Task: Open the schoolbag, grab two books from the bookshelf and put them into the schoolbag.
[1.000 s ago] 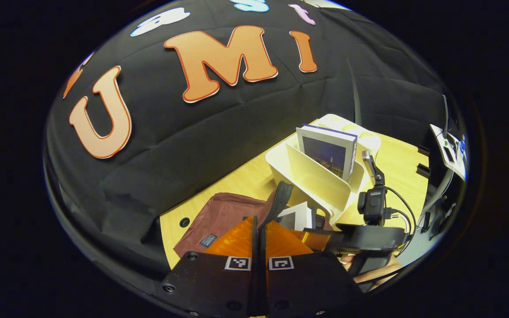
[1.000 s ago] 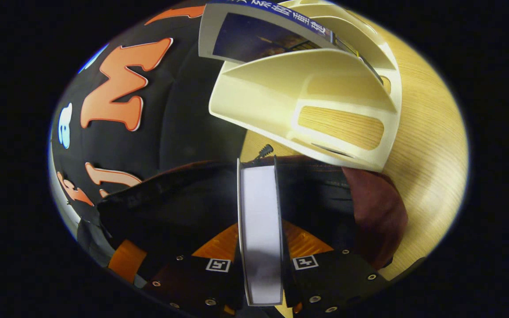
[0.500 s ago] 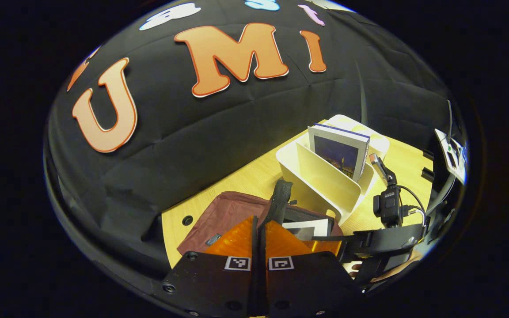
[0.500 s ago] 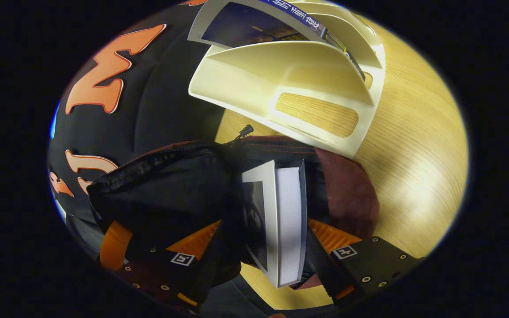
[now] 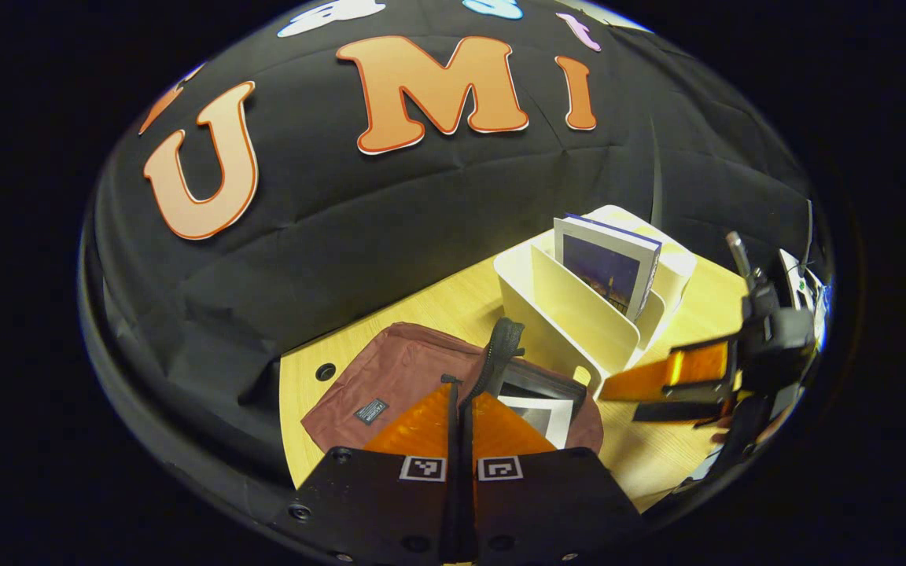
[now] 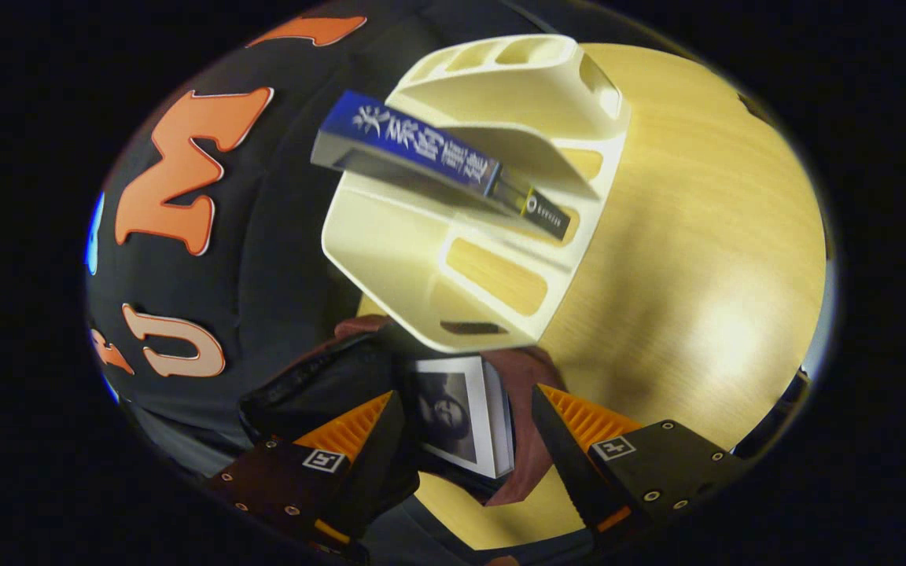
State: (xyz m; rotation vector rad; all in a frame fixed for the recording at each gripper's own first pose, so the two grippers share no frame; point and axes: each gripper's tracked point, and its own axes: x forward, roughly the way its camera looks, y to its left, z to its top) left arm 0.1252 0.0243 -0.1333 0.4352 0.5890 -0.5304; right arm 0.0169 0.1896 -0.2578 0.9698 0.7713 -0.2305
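1. Two books in play: one lies inside the open schoolbag [image 5: 398, 377], the other stands in the bookshelf [image 5: 571, 314].
2. Schoolbag: maroon, flat on the wooden table [image 5: 437, 306], mouth unzipped. Its dark flap edge w/ zipper [image 5: 500, 354] is lifted.
3. Left gripper [image 5: 461, 409], seen in left gripper view: fingers pressed together, flap edge pinched between them, holding the mouth open.
4. Book in bag [image 5: 539, 413]: white cover w/ dark picture, lying flat in the opening, just right of the left gripper's fingers. In right gripper view the same book [image 6: 461, 413] sits in the bag mouth, page edges to the right.
5. Right gripper [image 6: 461, 424], in right gripper view: fingers spread wide, nothing between them touching; it hangs above the book, fingers either side of it and clear of it.
6. In left gripper view, the right gripper [image 5: 626, 389] is at far right, beside the bookshelf's near end, above the table, apart from the bag. Part of a hand shows below it, blurred.
7. Bookshelf: cream plastic, several slots, upright on the table, just beyond the bag; its near corner nearly meets the bag.
8. Shelf book [image 6: 437, 161]: blue spine, leaning in a middle slot; dark picture cover [image 5: 606, 271] faces the left camera.
9. Small hole [image 5: 325, 371] in the tabletop, left of the bag.
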